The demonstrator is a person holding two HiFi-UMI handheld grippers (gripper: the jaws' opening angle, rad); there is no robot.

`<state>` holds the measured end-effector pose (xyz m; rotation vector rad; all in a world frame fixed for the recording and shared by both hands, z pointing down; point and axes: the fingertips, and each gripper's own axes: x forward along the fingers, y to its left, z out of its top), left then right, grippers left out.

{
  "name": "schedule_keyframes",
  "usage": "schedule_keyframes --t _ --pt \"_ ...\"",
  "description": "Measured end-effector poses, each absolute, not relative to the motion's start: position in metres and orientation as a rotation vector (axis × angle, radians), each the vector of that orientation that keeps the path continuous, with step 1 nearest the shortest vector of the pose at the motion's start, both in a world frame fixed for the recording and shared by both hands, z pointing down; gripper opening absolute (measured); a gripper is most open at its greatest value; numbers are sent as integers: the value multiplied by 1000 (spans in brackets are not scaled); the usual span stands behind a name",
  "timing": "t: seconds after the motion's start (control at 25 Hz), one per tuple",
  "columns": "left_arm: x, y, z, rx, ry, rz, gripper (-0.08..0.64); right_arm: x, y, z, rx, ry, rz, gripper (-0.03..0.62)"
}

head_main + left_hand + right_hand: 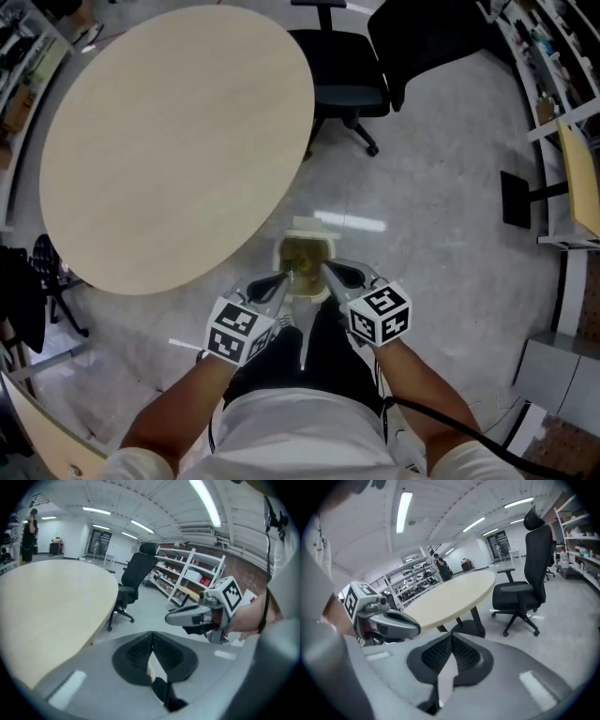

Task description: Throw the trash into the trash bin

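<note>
In the head view a small pale trash bin [306,257] with a yellowish inside stands on the grey floor beside the round table. My left gripper [284,278] and right gripper [328,272] hover side by side just above its near rim, tips pointing at it. The left gripper view shows the left gripper [151,636] with its black pads pressed together and nothing between them, and the right gripper [169,618] beside it. In the right gripper view the right gripper [451,637] is likewise shut and empty, with the left gripper [416,628] to its left. No loose trash shows.
A round beige table [169,141] fills the upper left. Behind it is a black office chair [347,84]. Shelving [572,141] and a black floor stand [516,199] line the right. The holder's dark trousers [300,366] are just below the bin. A person [30,531] stands far off.
</note>
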<state>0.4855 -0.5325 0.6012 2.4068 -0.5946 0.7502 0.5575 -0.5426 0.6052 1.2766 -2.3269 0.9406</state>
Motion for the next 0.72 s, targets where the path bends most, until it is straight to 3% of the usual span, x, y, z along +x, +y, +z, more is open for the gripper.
schedule_keyframes --t 0.32,0.72 --pt "501 -541 494 2525 -569 551 8 578 -512 484 1476 -2423 817 2" --pt "525 -531 444 2595 -704 466 9 636 -488 414 1569 -2513 673 2"
